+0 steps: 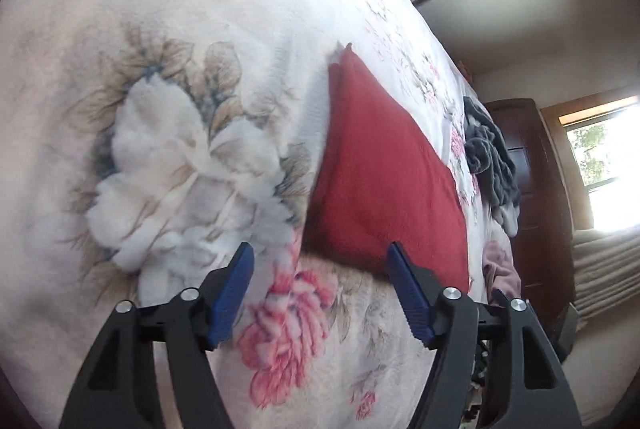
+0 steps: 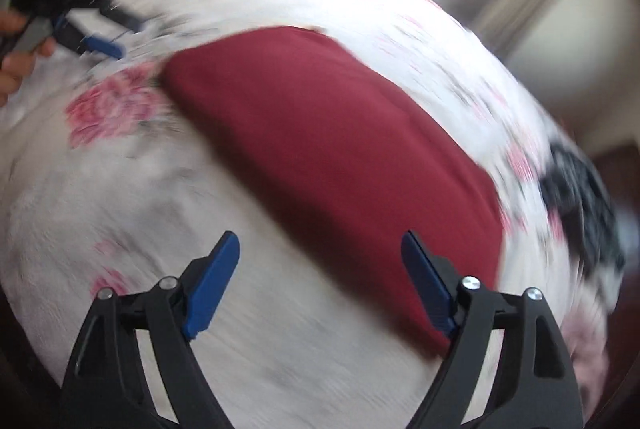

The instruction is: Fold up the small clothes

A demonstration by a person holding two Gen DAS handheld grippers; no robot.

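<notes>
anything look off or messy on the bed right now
Nothing looks damaged or spilled. The red cloth lies flat on the floral blanket. Past it, a grey garment sits crumpled near the bed's edge, apparently not yet folded. Both grippers are open.

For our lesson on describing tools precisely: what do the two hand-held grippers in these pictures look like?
Both look alike. The left hand-held gripper and the right hand-held gripper have black angular arms with triangular cut-outs, round silver pivot pins, and two blue ribbed fingers. In the right wrist view, the left one also shows a grey trigger. No cables or sleeves show.
</notes>
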